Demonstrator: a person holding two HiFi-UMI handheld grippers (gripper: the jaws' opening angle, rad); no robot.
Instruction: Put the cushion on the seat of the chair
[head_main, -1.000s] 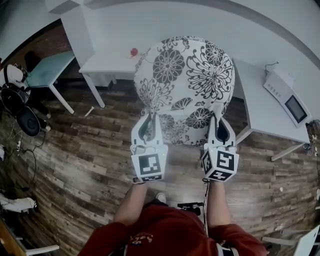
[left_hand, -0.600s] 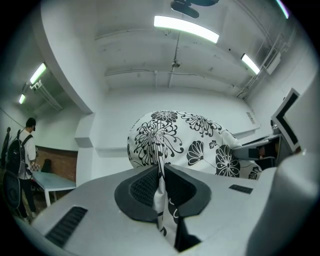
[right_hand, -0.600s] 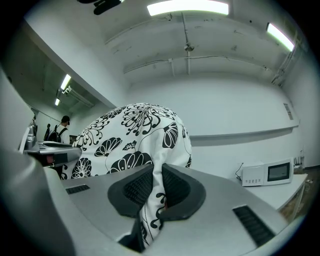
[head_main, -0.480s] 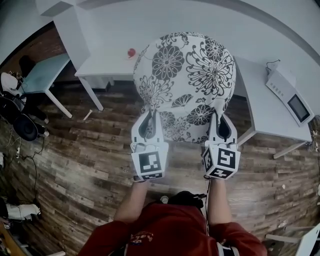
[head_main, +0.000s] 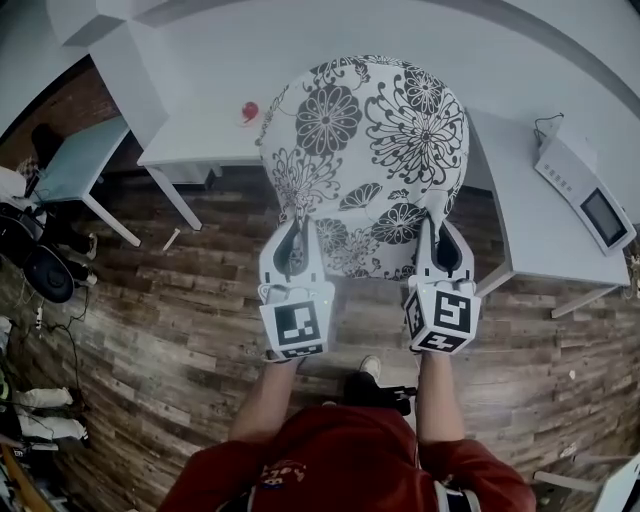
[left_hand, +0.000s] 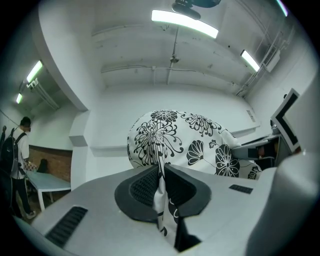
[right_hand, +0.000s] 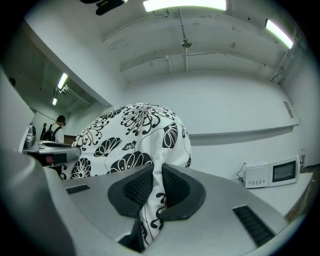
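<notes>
A round white cushion (head_main: 365, 160) with black flower print hangs in the air between both grippers, held up in front of me. My left gripper (head_main: 296, 240) is shut on the cushion's near left edge, with a fold of fabric (left_hand: 160, 192) pinched between its dark pads. My right gripper (head_main: 437, 243) is shut on the near right edge, with fabric (right_hand: 152, 200) squeezed between its pads too. The cushion (left_hand: 175, 137) bulges beyond the jaws in both gripper views (right_hand: 135, 132). No chair seat shows in any view.
A white table (head_main: 200, 140) with a small red object (head_main: 249, 110) stands at the back left. A white table (head_main: 530, 220) carrying a microwave (head_main: 590, 200) is at the right. A light blue table (head_main: 80, 165) and bags (head_main: 40, 265) lie left. A person (left_hand: 17, 165) stands far left.
The cushion and both grippers have stayed together while the view has shifted slightly; the floor and tables have slid a little. The person in the left gripper view has moved toward the left edge.
</notes>
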